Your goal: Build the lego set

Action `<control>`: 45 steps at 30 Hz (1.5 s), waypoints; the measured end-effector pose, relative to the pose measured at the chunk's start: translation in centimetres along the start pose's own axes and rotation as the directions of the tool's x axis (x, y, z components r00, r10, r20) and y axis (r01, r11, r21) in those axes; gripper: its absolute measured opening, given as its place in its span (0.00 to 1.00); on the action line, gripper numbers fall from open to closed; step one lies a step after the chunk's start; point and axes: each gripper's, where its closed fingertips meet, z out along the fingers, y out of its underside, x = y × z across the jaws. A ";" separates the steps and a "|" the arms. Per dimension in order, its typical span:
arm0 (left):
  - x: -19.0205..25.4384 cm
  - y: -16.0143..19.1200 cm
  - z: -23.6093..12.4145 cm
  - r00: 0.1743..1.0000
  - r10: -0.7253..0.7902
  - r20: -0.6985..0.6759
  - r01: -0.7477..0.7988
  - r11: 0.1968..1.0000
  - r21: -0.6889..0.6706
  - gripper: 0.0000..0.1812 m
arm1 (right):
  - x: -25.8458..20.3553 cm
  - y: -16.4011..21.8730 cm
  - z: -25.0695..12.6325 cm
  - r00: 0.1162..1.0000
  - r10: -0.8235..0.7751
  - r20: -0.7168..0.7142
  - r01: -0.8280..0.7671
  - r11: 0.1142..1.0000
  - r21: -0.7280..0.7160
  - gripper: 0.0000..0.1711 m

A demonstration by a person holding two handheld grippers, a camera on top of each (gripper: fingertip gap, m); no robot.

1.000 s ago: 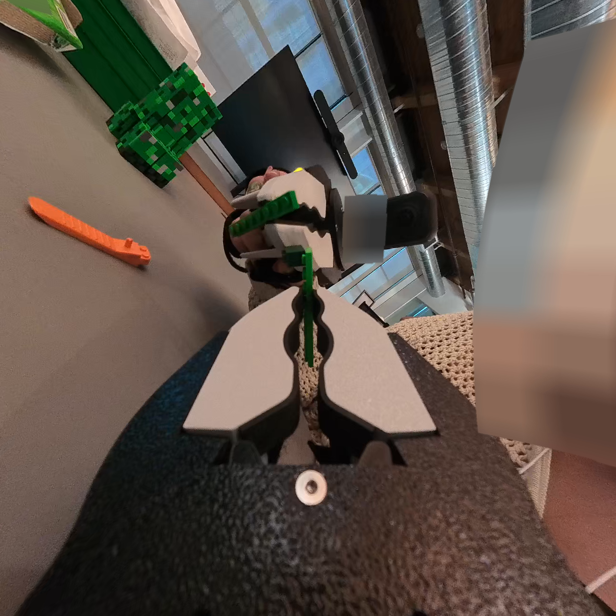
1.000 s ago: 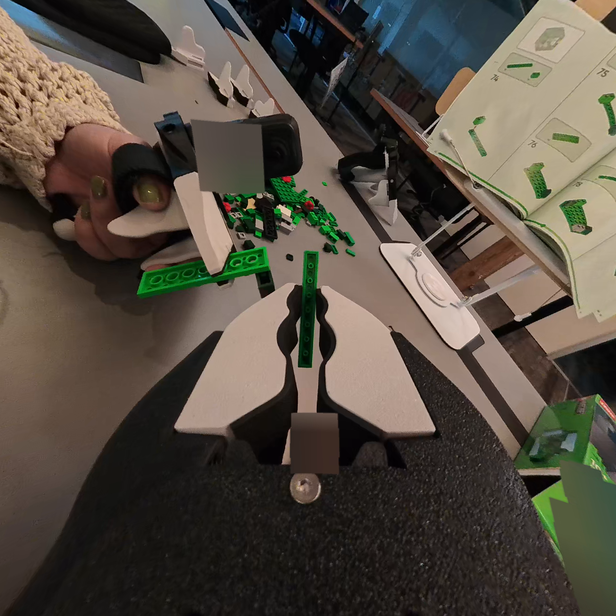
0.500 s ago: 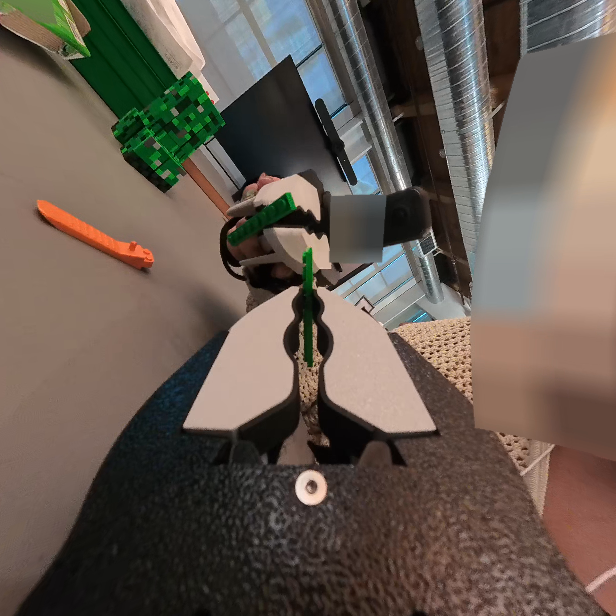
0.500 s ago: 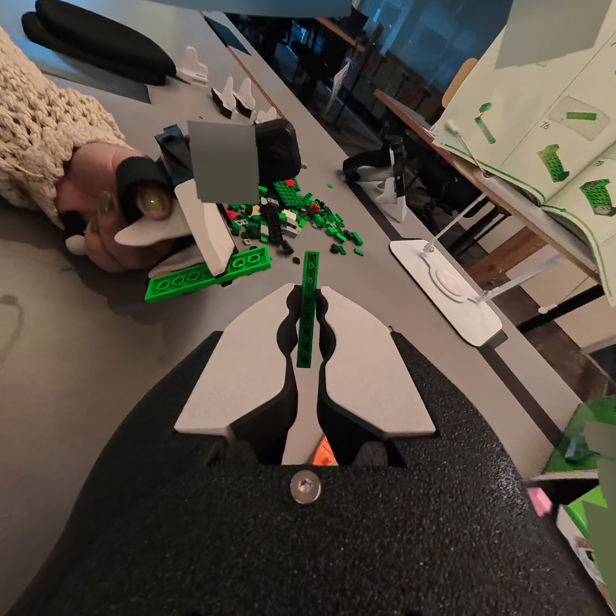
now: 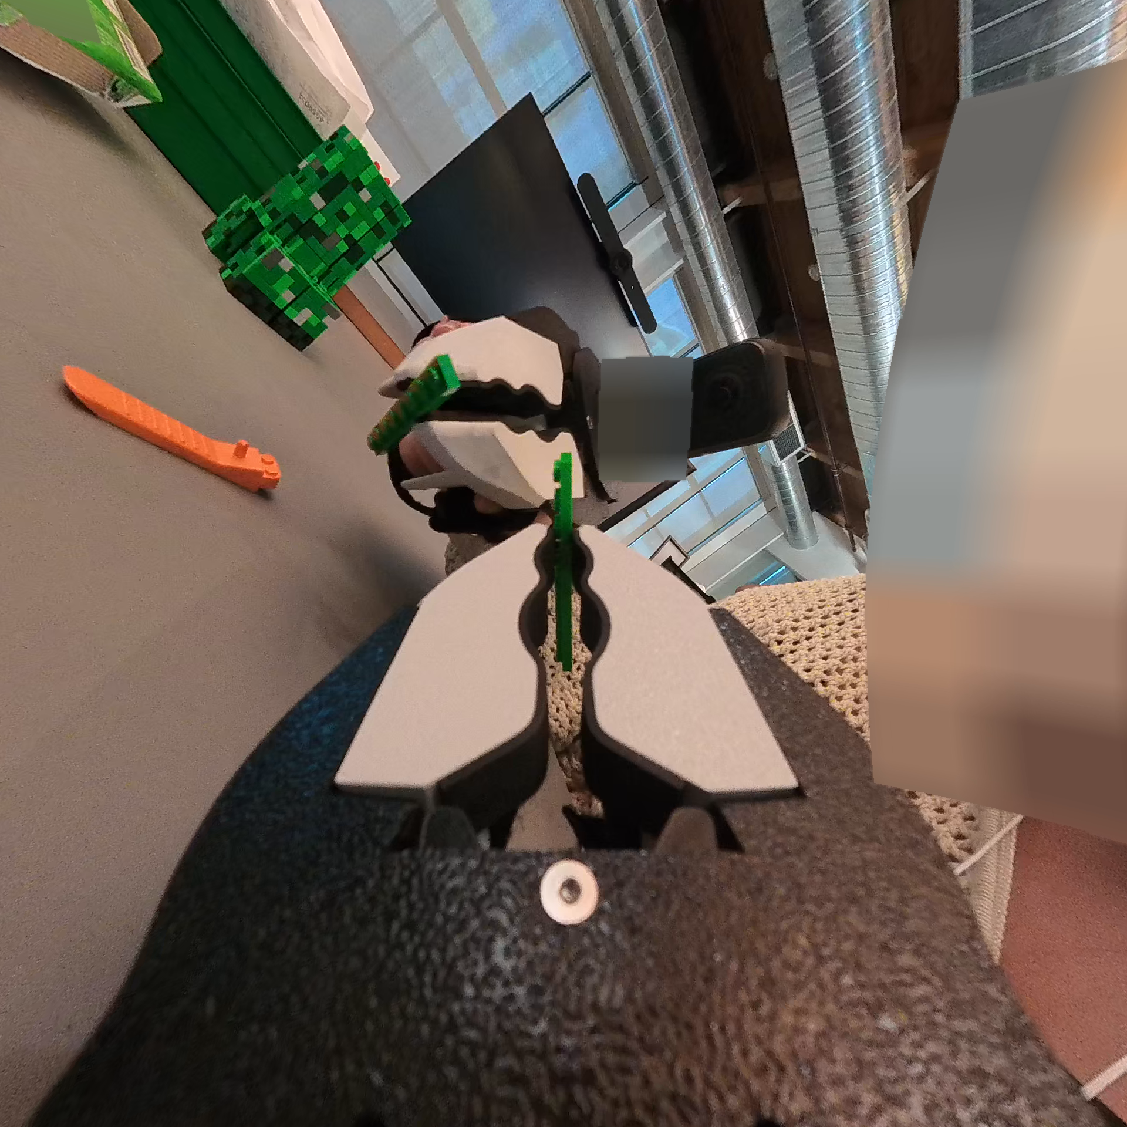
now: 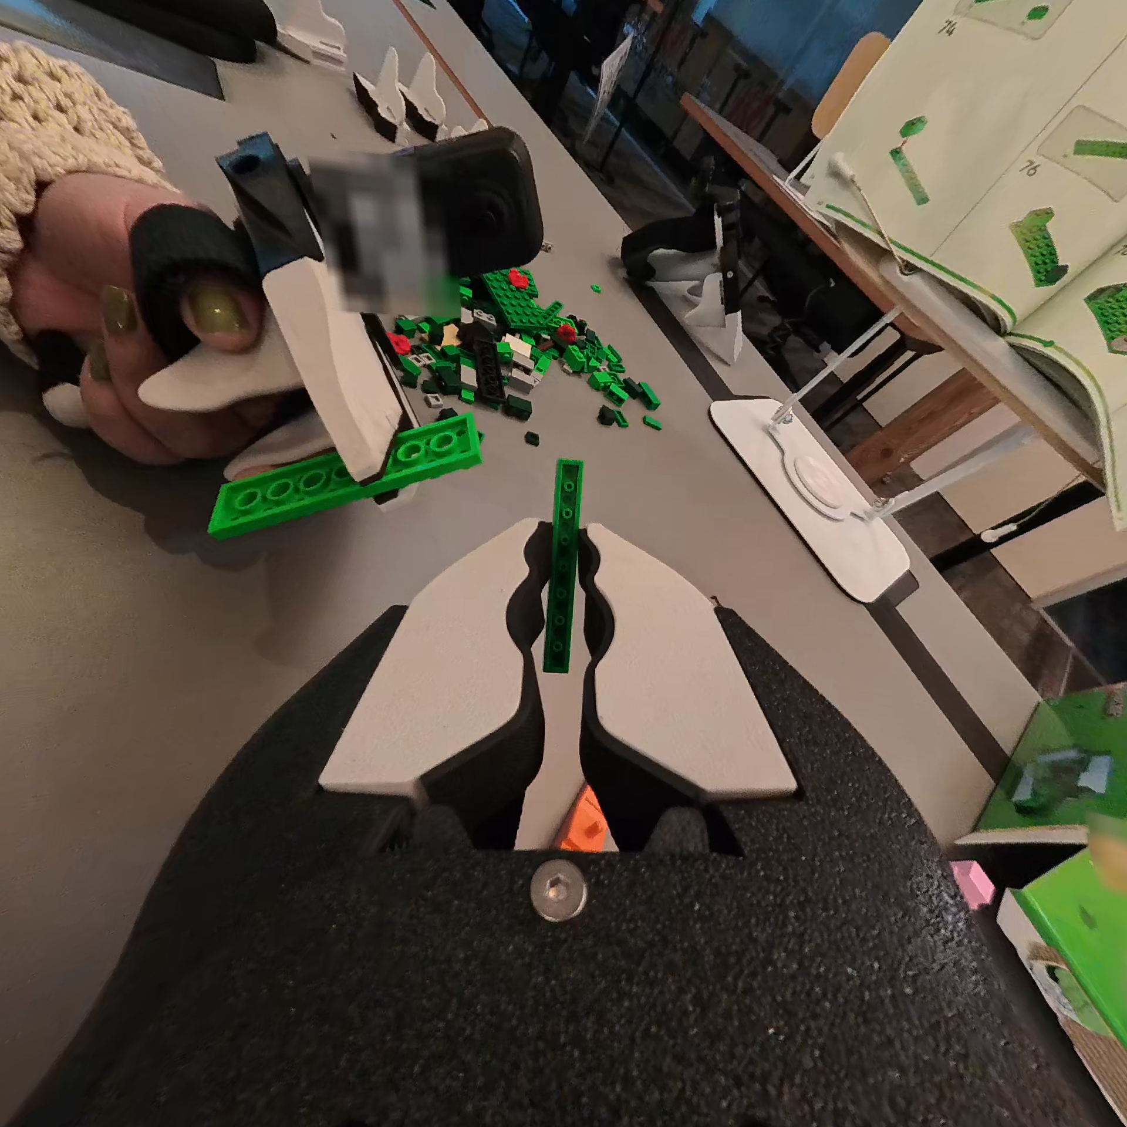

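My left gripper (image 5: pixel 562 533) is shut on a wide bright green plate (image 5: pixel 562 585), seen edge-on between its fingers. The right wrist view shows this gripper (image 6: pixel 372 482) at upper left, held in a hand, with the wide plate's (image 6: pixel 341 482) hollow underside facing the camera just above the grey table (image 6: pixel 152 640). My right gripper (image 6: pixel 564 527) is shut on a narrow long green plate (image 6: pixel 564 567) that sticks out past its tips. In the left wrist view the right gripper (image 5: pixel 402 408) holds this narrow plate (image 5: pixel 415 402) tilted, a short way beyond my left gripper.
A pile of loose green, black and red bricks (image 6: pixel 512 360) lies on the table. An orange brick separator (image 5: pixel 171 430) and a built green block model (image 5: pixel 305 238) lie farther off. An open instruction booklet (image 6: pixel 1006 183) stands on a white-based holder (image 6: pixel 817 494). A green box (image 6: pixel 1067 762) sits at right. Tip to tip, the grippers are about 5 centimeters apart. The built green block model (image 5: pixel 305 238) lies around 35 centimeters away from my right fingertips.
The two grippers have drawn a little closer together, each still holding its plate. The right gripper has tilted its narrow plate more steeply.
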 end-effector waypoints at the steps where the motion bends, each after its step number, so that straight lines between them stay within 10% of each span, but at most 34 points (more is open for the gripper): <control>1: 0.0 0.0 0.0 1.000 -0.001 0.000 0.001 1.000 0.000 0.02 | 0.0 0.0 0.0 1.000 0.001 -0.001 -0.001 1.000 -0.002 0.05; 17: -0.2 0.0 0.2 1.000 0.003 0.002 -0.003 1.000 -0.007 0.02 | 0.0 2.2 1.0 1.000 -0.004 -0.012 0.002 0.993 -0.121 0.04; 23: 0.3 -2.0 -0.5 0.962 0.247 0.116 -0.259 0.960 0.106 0.02 | 1.5 4.4 2.9 0.979 0.047 -0.198 -0.089 0.973 -0.212 0.04; 30: -0.7 -7.9 -5.8 0.561 0.549 0.620 -0.757 0.643 0.116 0.02 | 1.1 4.9 4.6 0.948 -0.149 -0.282 0.063 0.955 -0.291 0.05; 45: 0.6 -8.1 -6.8 0.171 0.638 0.751 -0.927 0.363 -0.097 0.02 | 1.2 7.0 4.4 0.972 -0.012 -0.233 -0.080 0.921 -0.381 0.05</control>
